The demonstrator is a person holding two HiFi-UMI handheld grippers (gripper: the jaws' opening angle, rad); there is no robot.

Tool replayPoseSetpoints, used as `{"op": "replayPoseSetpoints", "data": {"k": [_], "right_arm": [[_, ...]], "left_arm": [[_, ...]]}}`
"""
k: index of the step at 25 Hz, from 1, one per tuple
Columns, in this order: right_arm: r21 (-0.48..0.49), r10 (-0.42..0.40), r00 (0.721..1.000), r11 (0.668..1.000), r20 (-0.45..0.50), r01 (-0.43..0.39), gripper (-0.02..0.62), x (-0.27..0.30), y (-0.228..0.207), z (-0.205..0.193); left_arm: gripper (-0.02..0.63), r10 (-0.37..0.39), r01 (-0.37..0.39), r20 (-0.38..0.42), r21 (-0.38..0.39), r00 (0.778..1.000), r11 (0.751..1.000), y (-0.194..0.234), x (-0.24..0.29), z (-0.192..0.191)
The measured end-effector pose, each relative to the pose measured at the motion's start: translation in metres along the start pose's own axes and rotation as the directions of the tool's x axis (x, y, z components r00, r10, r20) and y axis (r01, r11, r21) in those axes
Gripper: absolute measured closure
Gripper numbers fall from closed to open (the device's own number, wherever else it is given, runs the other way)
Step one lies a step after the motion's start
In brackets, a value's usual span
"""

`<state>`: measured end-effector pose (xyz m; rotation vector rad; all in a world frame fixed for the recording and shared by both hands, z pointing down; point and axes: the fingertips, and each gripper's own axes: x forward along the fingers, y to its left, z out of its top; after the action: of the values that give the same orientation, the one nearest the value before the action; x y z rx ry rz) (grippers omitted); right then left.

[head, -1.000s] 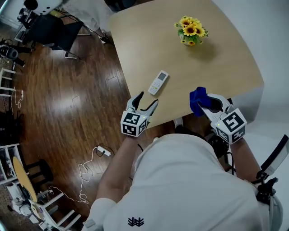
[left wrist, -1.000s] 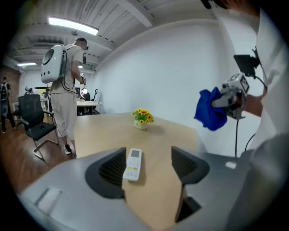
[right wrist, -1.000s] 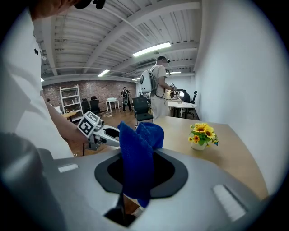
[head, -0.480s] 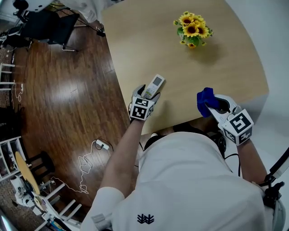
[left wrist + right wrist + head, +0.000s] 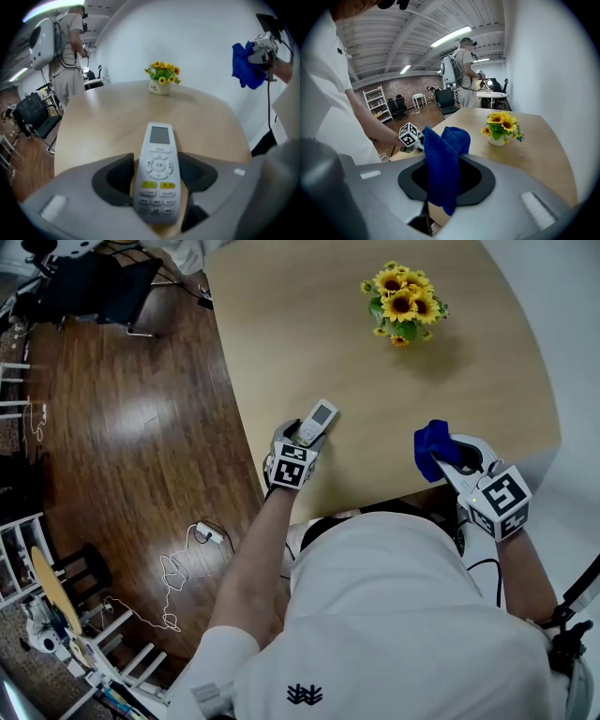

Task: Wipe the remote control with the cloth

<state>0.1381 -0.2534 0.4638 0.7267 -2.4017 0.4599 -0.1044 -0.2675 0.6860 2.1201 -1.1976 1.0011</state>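
Note:
The white remote control [image 5: 316,416] lies on the wooden table [image 5: 375,362] close to its left near edge, screen end pointing away from me. My left gripper [image 5: 302,435] points down over its button end. The remote [image 5: 158,173] sits between the jaws, which have just been closing; thin slivers of table still show beside it, so the pads do not press. My right gripper [image 5: 448,457] hangs over the table's near edge at the right, shut on a bunched blue cloth [image 5: 431,446]. The cloth [image 5: 443,168] droops between those jaws.
A small pot of sunflowers [image 5: 401,304] stands on the far part of the table. Dark wood floor lies to the left, with a power strip and cable [image 5: 211,532] and a black chair [image 5: 103,282]. Another person [image 5: 65,51] with a backpack stands beyond the table.
My left gripper has come forward and down from off the table's edge onto the remote, which now lies between its jaws. The right gripper keeps the cloth and has shifted slightly.

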Motion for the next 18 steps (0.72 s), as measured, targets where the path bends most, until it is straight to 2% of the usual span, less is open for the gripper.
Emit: {"op": "replayPoseSetpoints", "data": {"k": [1, 5, 8, 14, 18], "right_arm": [[0.002, 0.001, 1.000, 1.000, -0.001, -0.001, 0.515, 0.001, -0.003, -0.001], [0.006, 0.007, 1.000, 1.000, -0.004, -0.007, 0.515, 0.007, -0.008, -0.003], [0.004, 0.013, 1.000, 1.000, -0.004, -0.013, 0.515, 0.010, -0.007, -0.001], [-0.009, 0.010, 1.000, 1.000, 0.016, -0.010, 0.515, 0.016, -0.005, 0.009], [-0.023, 0.007, 0.999, 1.000, 0.046, -0.006, 0.515, 0.019, 0.002, 0.021]], "left_arm": [[0.324, 0.002, -0.002, 0.003, 0.000, 1.000, 1.000, 0.000, 0.000, 0.001], [0.327, -0.010, 0.010, -0.012, -0.022, 1.000, 1.000, -0.003, -0.001, 0.002], [0.328, 0.015, -0.016, -0.017, -0.016, 1.000, 1.000, 0.003, -0.002, 0.002], [0.330, -0.014, 0.015, 0.043, -0.023, 0.999, 1.000, -0.007, -0.025, 0.025], [0.330, -0.030, 0.030, 0.097, 0.001, 0.995, 1.000, -0.017, -0.049, 0.042]]}}
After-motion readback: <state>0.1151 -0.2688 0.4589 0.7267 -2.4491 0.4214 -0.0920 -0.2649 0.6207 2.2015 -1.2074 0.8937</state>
